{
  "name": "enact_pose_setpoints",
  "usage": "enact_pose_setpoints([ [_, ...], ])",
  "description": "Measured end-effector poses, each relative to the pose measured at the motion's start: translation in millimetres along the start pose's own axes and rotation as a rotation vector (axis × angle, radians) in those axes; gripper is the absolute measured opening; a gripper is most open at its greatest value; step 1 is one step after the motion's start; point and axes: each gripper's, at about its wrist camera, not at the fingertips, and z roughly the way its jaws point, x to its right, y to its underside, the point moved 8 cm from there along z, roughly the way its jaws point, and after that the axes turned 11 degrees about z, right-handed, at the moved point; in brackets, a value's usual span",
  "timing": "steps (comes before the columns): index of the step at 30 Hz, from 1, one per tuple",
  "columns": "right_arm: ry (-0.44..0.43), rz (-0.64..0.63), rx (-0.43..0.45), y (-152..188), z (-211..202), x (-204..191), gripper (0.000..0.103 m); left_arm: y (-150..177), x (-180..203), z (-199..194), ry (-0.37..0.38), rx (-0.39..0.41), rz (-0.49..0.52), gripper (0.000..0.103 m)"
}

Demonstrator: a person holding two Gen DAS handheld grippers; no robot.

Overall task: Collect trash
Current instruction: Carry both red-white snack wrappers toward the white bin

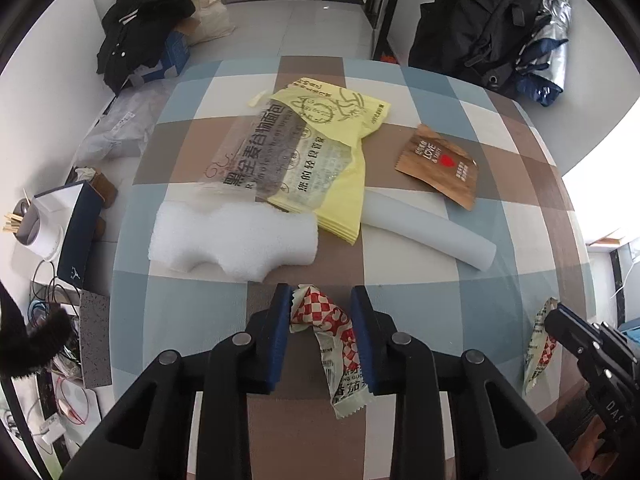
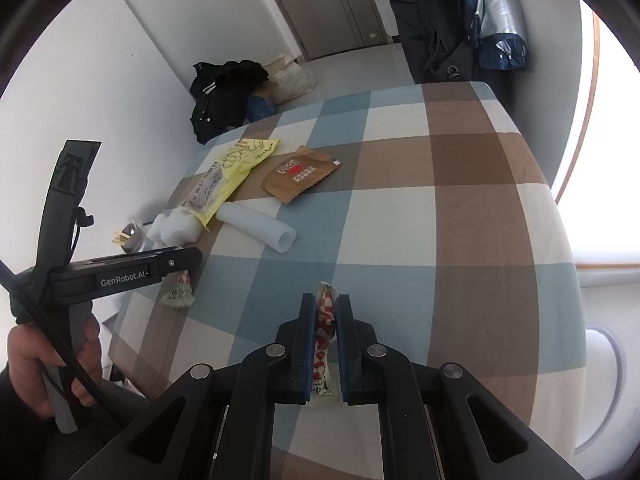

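**Two wrappers at the jaws, more litter across the table**

Left wrist view shows the left gripper (image 1: 322, 312) with its jaws parted around a red-checked sachet (image 1: 332, 340); the blue pads stand either side of it without pinching, so it reads as released. Right wrist view has the right gripper (image 2: 325, 322) clenched on a second checked sachet (image 2: 325, 332), which stands upright between the pads.

My judgement: the step in hand is picking up small wrappers, one per gripper. The left jaws need to close on their sachet before anything lifts.

Further out on the checked tablecloth (image 1: 420, 292) lie a white foam block (image 1: 232, 240), a white foam tube (image 1: 428, 232), a clear bread bag (image 1: 272, 152) overlapping a yellow bag (image 1: 340, 128), and a brown packet (image 1: 440, 164) set apart to the right.

No bin or trash container shows in either view, so where the collected pieces should go cannot be told.
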Motion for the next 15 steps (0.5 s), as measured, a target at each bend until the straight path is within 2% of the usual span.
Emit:
enact_pose_setpoints([
  [2, -0.003, 0.016, 0.005, 0.3, -1.7, 2.0, 0.009, 0.9, 1.6, 0.0, -0.014, 0.0, 0.017, 0.024],
  [6, -0.01, 0.026, 0.012, 0.8, -5.8, 2.4, 0.009, 1.8, 6.1, -0.4, 0.013, -0.009, 0.025, 0.018],
  [15, -0.011, 0.019, 0.039, 3.2, -18.5, -2.5, 0.009, 8.5, 14.6, -4.0, 0.036, -0.013, 0.065, 0.016],
])
